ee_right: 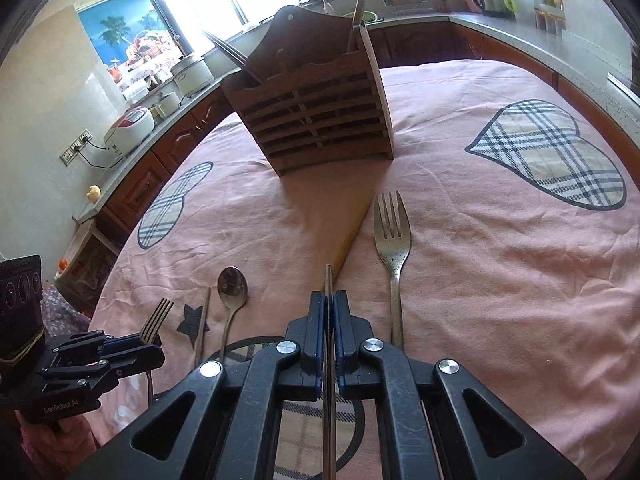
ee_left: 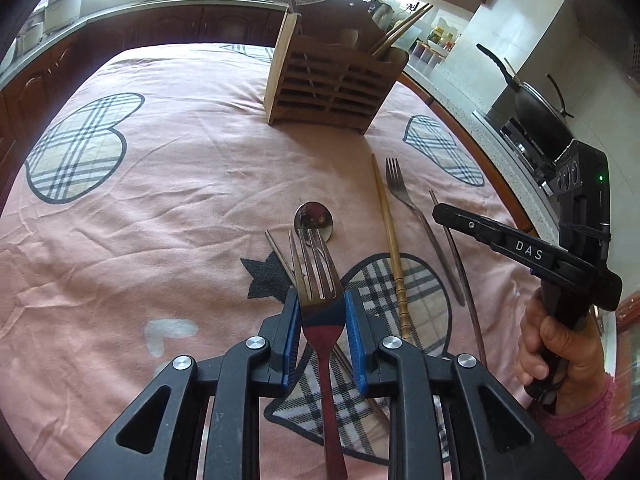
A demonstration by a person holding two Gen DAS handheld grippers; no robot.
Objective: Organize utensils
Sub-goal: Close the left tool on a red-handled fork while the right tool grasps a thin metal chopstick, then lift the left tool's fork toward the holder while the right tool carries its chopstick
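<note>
1. Toward the far edge of the bench [ee_left: 160,184], on its pink cloth, stands the wooden utensil holder [ee_left: 332,80]. A few long pieces already stand in it: chopsticks in one compartment and a metal handle in another. That part of the sorting looks done.
2. The left tool [ee_left: 322,316] is pinching a fork [ee_left: 316,272] near its neck, tines pointing toward the holder and raised off the cloth.
3. The right tool [ee_right: 329,320] is pressed together on a thin metal chopstick [ee_right: 329,280], held edge-on between the pads.
4. Lying loose near the front edge of the bench: a spoon [ee_right: 231,286], a second fork [ee_right: 393,236], a wooden chopstick [ee_left: 390,240], a thin metal stick [ee_left: 280,252] beside the spoon, and another slim dark piece beyond the second fork.
5. Judgement: roughly midway. Two pieces are in hand and not yet delivered; about five remain to be picked up and slotted.
</note>
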